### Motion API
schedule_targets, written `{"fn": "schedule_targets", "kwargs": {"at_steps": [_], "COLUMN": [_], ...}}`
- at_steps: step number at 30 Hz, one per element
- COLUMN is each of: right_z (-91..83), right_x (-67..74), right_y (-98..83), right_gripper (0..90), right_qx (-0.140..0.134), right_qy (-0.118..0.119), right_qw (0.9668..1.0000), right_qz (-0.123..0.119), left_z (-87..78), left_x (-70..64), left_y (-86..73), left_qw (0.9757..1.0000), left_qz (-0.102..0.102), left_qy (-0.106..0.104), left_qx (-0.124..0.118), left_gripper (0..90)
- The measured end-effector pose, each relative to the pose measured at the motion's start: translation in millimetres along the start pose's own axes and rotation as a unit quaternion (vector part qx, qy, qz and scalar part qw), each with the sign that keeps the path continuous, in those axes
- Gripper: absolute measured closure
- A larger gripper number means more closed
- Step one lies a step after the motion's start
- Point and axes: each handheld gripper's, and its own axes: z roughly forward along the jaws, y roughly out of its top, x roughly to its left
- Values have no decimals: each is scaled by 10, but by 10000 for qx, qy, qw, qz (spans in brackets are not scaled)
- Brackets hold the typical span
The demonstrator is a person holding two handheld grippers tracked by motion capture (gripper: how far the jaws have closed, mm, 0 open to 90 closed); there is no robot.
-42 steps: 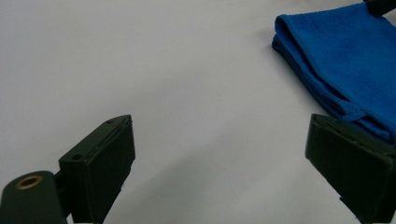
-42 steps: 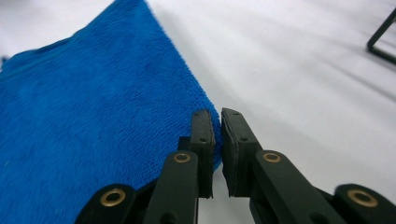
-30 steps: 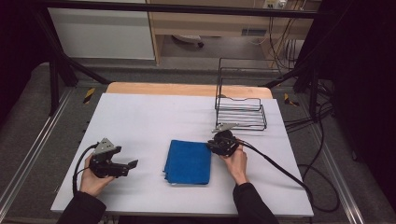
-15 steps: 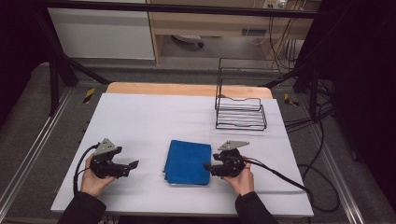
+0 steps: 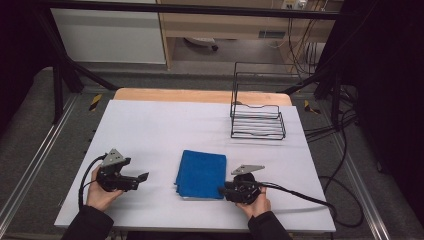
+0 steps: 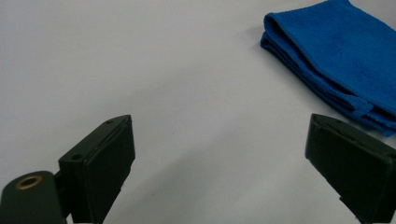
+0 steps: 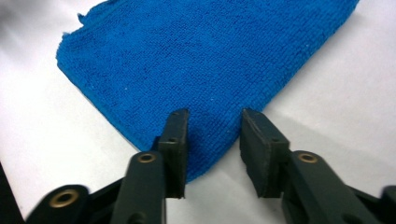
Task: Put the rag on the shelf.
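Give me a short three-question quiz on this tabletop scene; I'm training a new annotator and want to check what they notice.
1. True or false: the blue towel lies folded flat on the white table.
2. Which gripper has a corner of the towel between its jaws? A) left gripper B) right gripper C) neither
3. What stands at the far right of the table, apart from the towel?

Key
1. True.
2. B. The right gripper's jaws have just been closing, and the towel's corner lies between them with a gap on each side. The left gripper's jaws stand wide over bare table.
3. A black wire rack.
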Motion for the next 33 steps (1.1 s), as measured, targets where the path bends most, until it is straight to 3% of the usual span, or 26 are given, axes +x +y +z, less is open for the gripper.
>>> {"fn": "schedule_targets", "kwargs": {"at_steps": [1,2,3,5,11,17,20,23,25,27,29,30,31,33], "right_z": [6,6,8,-6,-135,-290,-302,-285,-279,-302,-321,-321,-350,-376], "right_x": [18,18,26,21,-10,-100,-123,-140,-154,-182,-217,-217,-293,-372], "right_y": [-14,-14,-15,-4,46,19,-11,-45,-43,-25,-4,-4,25,52], "right_gripper": [729,729,802,862,882,881,875,832,756,601,474,474,411,313], "right_qx": [7,7,36,21,-16,-81,-26,54,27,-214,-410,-410,-650,-864], "right_qy": [71,71,157,150,253,62,95,71,7,-39,-33,-33,-21,-39], "right_qw": [9999,9999,9997,9997,9993,9994,9993,9995,9999,9997,9990,9990,9976,9959], "right_qz": [81,81,178,185,287,326,371,314,170,-73,-169,-169,-228,-252], "left_z": [0,2,3,3,4,8,13,25,34,45,63,63,72,90], "left_x": [-1,-3,-5,-8,-6,-18,-24,-40,-51,-66,-85,-85,-94,-113], "left_y": [0,1,1,2,0,2,4,10,20,31,58,58,70,102], "left_qw": [10000,10000,10000,10000,10000,10000,10000,10000,9999,9999,9999,9999,9999,9998], "left_qz": [-4,-2,5,11,0,-4,20,11,38,29,-11,-11,-41,-67], "left_qy": [-1,-2,2,-1,-17,-38,-45,-57,-68,-77,-128,-128,-141,-161], "left_qx": [-3,-2,1,5,12,12,39,41,75,84,70,70,58,47], "left_gripper": [85,85,85,85,86,86,86,85,84,83,82,81,80,80]}}
